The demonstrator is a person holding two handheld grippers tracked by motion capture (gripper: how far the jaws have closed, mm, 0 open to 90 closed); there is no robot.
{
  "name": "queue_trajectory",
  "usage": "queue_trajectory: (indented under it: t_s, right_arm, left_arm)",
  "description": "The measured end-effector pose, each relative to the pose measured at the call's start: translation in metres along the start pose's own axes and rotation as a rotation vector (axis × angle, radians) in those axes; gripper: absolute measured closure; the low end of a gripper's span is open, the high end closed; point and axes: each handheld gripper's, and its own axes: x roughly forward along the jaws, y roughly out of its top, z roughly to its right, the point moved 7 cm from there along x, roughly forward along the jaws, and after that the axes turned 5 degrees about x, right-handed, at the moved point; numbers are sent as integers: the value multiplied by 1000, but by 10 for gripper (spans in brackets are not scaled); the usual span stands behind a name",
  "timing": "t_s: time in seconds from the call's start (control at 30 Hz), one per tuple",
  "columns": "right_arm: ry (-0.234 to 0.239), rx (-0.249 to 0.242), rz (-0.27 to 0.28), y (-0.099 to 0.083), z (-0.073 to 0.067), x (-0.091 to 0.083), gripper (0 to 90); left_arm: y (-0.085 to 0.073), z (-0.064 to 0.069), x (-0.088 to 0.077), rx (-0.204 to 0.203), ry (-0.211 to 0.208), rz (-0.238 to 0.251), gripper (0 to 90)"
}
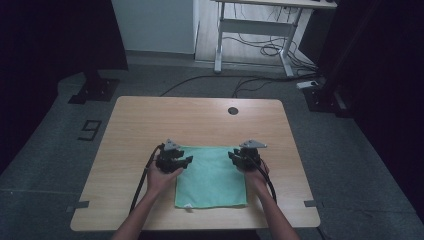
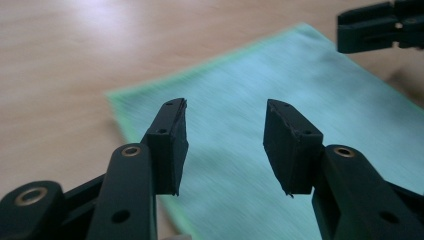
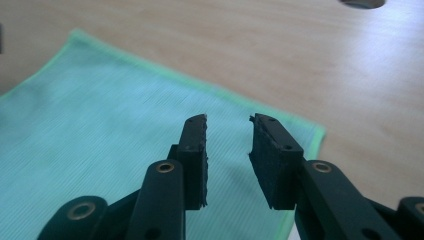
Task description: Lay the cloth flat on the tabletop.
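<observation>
On the wooden worktop a green cloth lies flat mid-front. Left tool hovers over its far left corner, jaws apart, empty. Right tool, far right corner, same deal: released, gripping nothing.

A wooden table is standing on grey floor; behind it, a white-framed desk is sheltering tangled cables, while dark curtains are hanging at both sides.
</observation>
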Motion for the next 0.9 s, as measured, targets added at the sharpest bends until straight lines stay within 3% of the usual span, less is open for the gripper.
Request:
queue_trajectory:
  t_s: [0.13, 0.27, 0.43, 0.53, 0.6, 0.73, 0.9]
  right_arm:
    - [62, -20, -7, -18, -20, -25, 640]
    - [125, -73, -15, -43, -45, -50, 634]
    - [165, -122, -63, -73, -63, -67, 634]
    - [157, -137, -98, -91, -65, -75, 638]
    - [151, -131, -91, -101, -63, -82, 648]
    - [147, -132, -88, -109, -60, -94, 651]
    - [134, -130, -77, -114, -56, -101, 651]
  left_arm:
    - [-20, 29, -7, 29, -65, -24, 512]
    - [-38, 47, -17, 54, -89, -40, 502]
    - [-57, 56, -20, 123, -47, -97, 506]
    - [-66, 55, -16, 141, -24, -134, 518]
    - [-67, 55, -15, 141, -24, -128, 522]
    - [-67, 56, -15, 152, -12, -139, 525]
    - [-67, 56, -15, 138, -9, -136, 535]
